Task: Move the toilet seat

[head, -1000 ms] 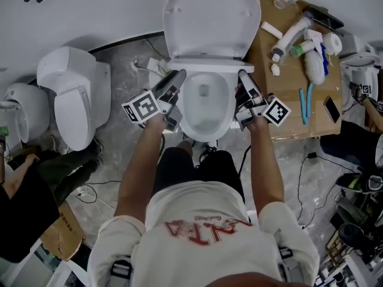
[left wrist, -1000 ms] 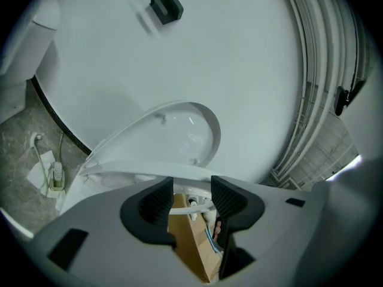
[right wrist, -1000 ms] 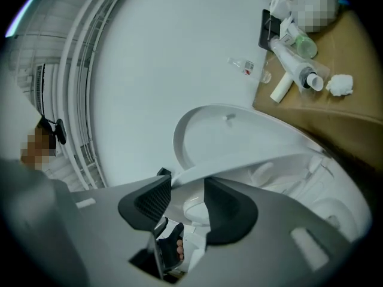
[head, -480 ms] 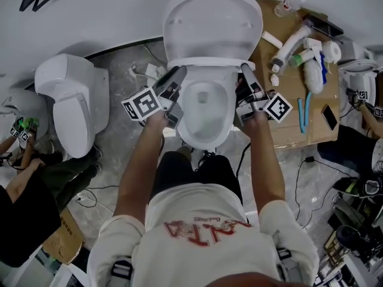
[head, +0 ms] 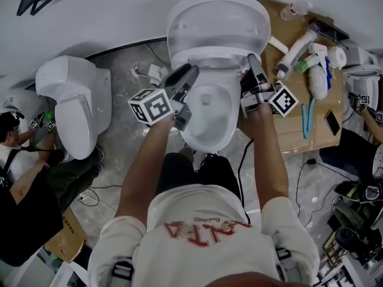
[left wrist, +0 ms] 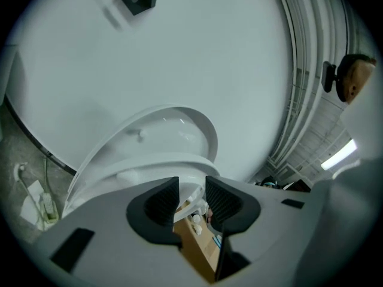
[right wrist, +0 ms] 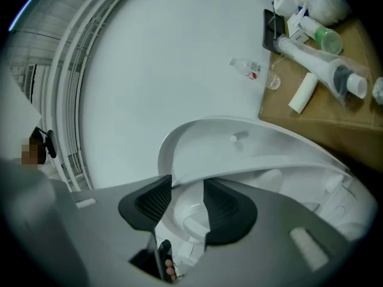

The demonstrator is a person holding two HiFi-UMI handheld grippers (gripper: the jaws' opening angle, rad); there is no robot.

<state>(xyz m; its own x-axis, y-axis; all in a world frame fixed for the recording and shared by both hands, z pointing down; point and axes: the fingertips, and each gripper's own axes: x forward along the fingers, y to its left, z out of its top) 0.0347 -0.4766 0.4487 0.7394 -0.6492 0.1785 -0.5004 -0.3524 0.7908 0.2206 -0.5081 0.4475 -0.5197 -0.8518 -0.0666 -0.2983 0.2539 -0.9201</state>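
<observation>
Where the head view looks down at 12 o'clock, the toilet seat (head: 210, 58) is tilted partway up off the bowl (head: 209, 109), just under the raised lid (head: 218, 20); its hinge end is hidden behind the ring itself. At the seat's 9 o'clock edge the left gripper (head: 190, 72) has its jaws drawn almost together, with the white rim pinched between the ribbed pads; how far the rim reaches in is covered by the pads. At the 3 o'clock edge the right gripper (head: 254, 61) likewise clamps the seat's edge, the narrow gap between its pads filled with white plastic; past that, seat and bowl blend and the line between them is hard to make out.

Both of the person's hands are hidden under the marker cubes, so only the forearms show; the torso at 6 o'clock covers the toilet's foot. A second toilet (head: 75, 109) stands at 9 o'clock with its lid down; another person (head: 18, 166) at 8 o'clock is cut off by the frame. At 2 o'clock a cardboard-topped table (head: 287, 133) carries bottles and tubes (head: 296, 43), too small to tell apart.
</observation>
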